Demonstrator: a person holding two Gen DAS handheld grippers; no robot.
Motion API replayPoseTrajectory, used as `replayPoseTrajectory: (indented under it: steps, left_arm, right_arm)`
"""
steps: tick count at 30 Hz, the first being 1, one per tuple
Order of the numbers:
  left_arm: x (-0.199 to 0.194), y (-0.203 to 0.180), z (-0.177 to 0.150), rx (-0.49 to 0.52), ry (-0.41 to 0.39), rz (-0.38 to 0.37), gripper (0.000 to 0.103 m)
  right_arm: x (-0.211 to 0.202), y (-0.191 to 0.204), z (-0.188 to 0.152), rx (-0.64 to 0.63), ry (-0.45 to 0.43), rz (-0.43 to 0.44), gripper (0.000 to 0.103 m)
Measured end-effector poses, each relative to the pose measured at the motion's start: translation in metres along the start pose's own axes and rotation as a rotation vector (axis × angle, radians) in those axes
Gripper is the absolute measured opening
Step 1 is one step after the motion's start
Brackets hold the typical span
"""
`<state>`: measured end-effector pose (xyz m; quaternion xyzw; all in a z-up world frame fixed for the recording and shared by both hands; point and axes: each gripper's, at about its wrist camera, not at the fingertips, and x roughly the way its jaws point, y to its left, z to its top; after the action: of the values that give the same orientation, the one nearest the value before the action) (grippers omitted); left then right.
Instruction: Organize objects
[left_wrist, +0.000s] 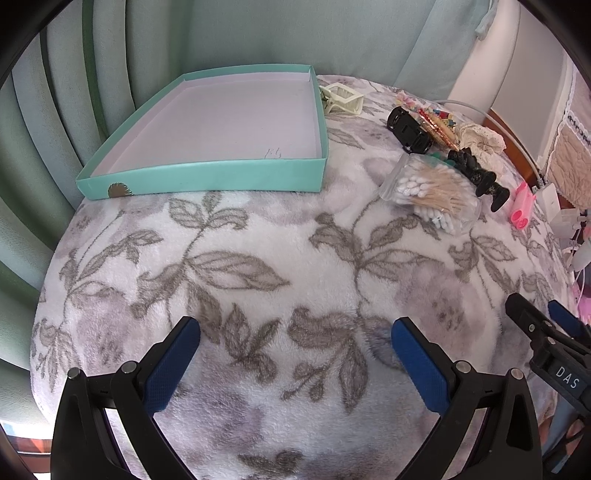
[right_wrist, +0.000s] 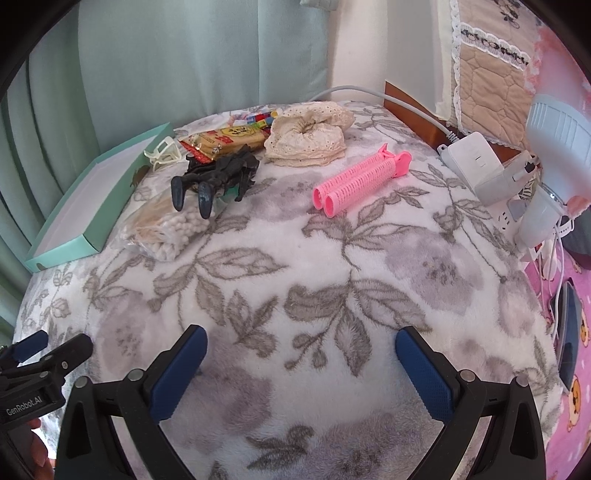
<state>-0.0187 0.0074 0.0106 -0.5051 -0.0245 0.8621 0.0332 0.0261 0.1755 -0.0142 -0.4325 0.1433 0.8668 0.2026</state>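
A shallow teal box (left_wrist: 207, 177) (right_wrist: 79, 229) with a white inside lies at the back left of the floral blanket. To its right sits a pile: a cream hair claw (left_wrist: 345, 96) (right_wrist: 162, 151), a black claw clip (left_wrist: 408, 131), a bag of cotton swabs (left_wrist: 432, 192) (right_wrist: 162, 229), a dark ornate clip (left_wrist: 476, 173) (right_wrist: 218, 177), a snack packet (right_wrist: 229, 140), a cream lace scrunchie (left_wrist: 480, 136) (right_wrist: 306, 136) and a pink roller clip (left_wrist: 522, 203) (right_wrist: 360, 179). My left gripper (left_wrist: 295, 328) and right gripper (right_wrist: 301, 339) hover open over bare blanket, holding nothing.
Green curtains (left_wrist: 74, 92) hang behind the box. At the right edge are a white power adapter (right_wrist: 480, 162) with a grey cable (right_wrist: 369, 90), a white hair dryer (right_wrist: 554, 147) and a dark phone (right_wrist: 569, 332) on pink bedding. The near half of the blanket (right_wrist: 295, 258) is open room.
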Motion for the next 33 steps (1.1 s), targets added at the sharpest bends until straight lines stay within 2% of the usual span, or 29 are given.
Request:
replayPoseTrajectory:
  steps: [3,7,18,23,28,31,33]
  left_arm:
    - [-0.006,-0.009,0.012,0.007,-0.014,-0.058,0.103]
    - [-0.007,-0.029,0.031,0.063,-0.047,-0.095,0.103]
    - [0.011,-0.070,0.066,0.195,-0.021,-0.149,0.103]
    - [0.029,-0.081,0.078,0.208,0.002,-0.164,0.103]
    - [0.041,-0.090,0.084,0.219,0.009,-0.176,0.103]
    - [0.046,-0.093,0.086,0.221,0.012,-0.179,0.102]
    - [0.048,-0.094,0.086,0.220,0.018,-0.171,0.097]
  right_arm:
    - [-0.004,-0.003,0.006,0.020,-0.005,0.009,0.103]
    - [-0.007,-0.008,0.022,0.028,-0.025,0.010,0.103]
    - [0.011,-0.034,0.074,0.103,-0.040,-0.008,0.103]
    - [0.027,-0.036,0.090,0.121,-0.028,0.000,0.101]
    - [0.043,-0.035,0.099,0.126,-0.008,-0.004,0.096]
    - [0.050,-0.034,0.101,0.125,0.009,0.001,0.088]
    - [0.053,-0.034,0.100,0.124,0.014,-0.006,0.079]
